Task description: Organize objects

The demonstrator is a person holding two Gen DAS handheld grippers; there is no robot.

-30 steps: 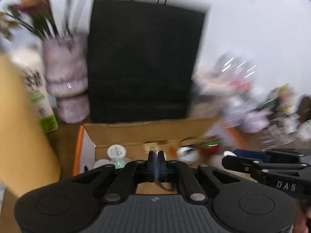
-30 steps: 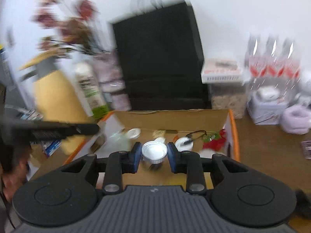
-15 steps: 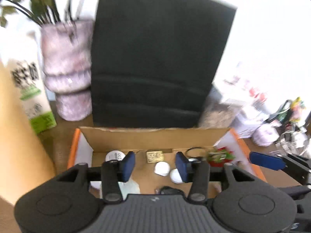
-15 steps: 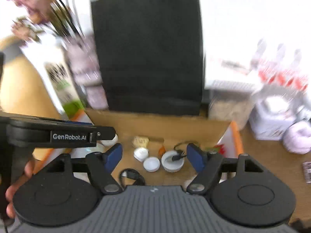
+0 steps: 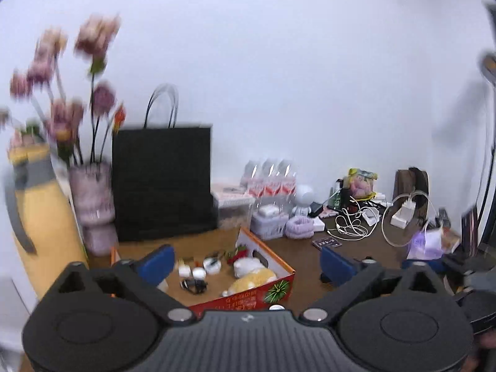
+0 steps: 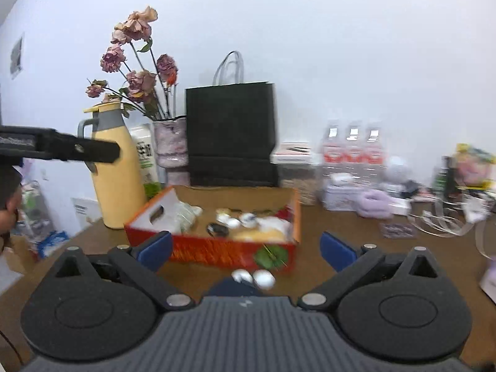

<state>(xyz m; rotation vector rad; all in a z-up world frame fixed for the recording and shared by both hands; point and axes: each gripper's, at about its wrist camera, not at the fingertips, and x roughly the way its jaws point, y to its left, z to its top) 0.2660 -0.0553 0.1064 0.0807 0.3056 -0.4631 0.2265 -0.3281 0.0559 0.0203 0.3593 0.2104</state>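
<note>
A red and orange cardboard box (image 5: pixel 248 294) lies open on the brown table and holds white caps (image 5: pixel 198 272), a black cable (image 5: pixel 192 285) and a yellow soft item (image 5: pixel 251 282). My left gripper (image 5: pixel 246 263) hangs back from the box, its jaws opening wide with nothing between them. In the right wrist view the box (image 6: pixel 210 251) sits ahead of my right gripper (image 6: pixel 246 249), whose jaws are also opening and hold nothing. Two small white round things (image 6: pixel 254 277) rest on the table just in front of the box. A left gripper finger (image 6: pixel 62 150) crosses the left edge.
Behind the box stand a black paper bag (image 6: pixel 231 136), a vase of dried flowers (image 6: pixel 170 145) and a yellow jug (image 6: pixel 114 179). Water bottles (image 6: pixel 353 148), a purple band (image 6: pixel 373 206) and tangled white cables (image 5: pixel 350 226) crowd the right side of the table.
Both grippers pulled back and up from over the box. The right jaws let go of a round silver-topped lid into the box and the left jaws went from shut to wide.
</note>
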